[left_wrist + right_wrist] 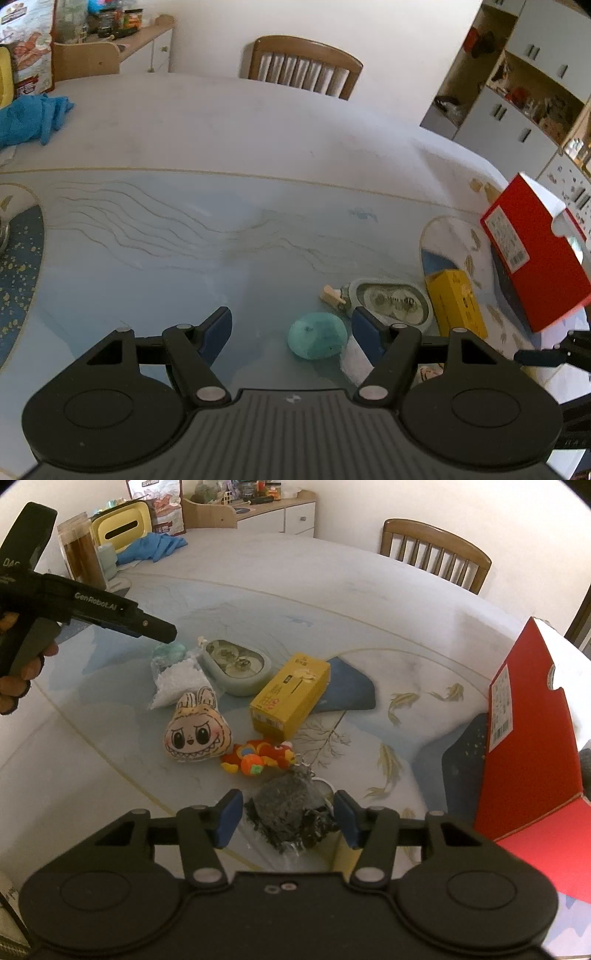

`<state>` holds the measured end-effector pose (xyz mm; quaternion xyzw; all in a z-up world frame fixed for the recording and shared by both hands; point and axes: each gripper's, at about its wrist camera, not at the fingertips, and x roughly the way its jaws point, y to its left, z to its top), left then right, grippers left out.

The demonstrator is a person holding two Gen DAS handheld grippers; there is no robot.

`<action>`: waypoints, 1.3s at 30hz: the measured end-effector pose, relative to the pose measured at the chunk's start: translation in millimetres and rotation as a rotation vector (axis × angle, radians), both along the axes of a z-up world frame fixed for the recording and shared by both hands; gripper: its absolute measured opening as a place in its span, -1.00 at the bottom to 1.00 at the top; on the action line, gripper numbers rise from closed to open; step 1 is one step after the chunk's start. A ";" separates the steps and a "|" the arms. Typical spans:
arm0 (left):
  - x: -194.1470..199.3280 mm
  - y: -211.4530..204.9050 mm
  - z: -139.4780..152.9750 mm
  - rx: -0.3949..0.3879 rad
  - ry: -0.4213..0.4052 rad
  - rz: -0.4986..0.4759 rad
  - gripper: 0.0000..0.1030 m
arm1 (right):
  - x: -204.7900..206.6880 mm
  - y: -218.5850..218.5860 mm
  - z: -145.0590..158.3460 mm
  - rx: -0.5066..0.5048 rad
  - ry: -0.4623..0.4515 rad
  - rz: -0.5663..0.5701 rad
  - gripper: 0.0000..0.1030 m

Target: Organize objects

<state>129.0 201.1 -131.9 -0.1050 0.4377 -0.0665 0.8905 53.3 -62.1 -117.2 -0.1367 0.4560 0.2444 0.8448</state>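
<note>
My left gripper [291,332] is open, low over the table, with a teal round object [317,339] between its fingers, nearer the right one. Behind it lie a grey-green oval case [391,301] and a yellow box [456,302]. My right gripper [286,819] is open around a dark grey fuzzy keychain lump [288,805] on the table. In the right wrist view I also see a beige rabbit-face plush [197,731], a red and orange toy [260,760], the yellow box [290,696], the oval case [236,666] and a bag of white granules [175,683].
An open red box [528,738] stands at the table's right edge; it also shows in the left wrist view [535,254]. A blue cloth [29,118], a yellow holder [122,528] and jars [81,554] sit at the far left. A wooden chair [303,66] stands beyond the table.
</note>
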 end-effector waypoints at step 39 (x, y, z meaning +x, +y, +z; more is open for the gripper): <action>-13.7 -33.0 28.2 0.067 -0.032 -0.056 -0.26 | -20.7 -20.1 44.0 0.066 -0.116 -0.087 -0.57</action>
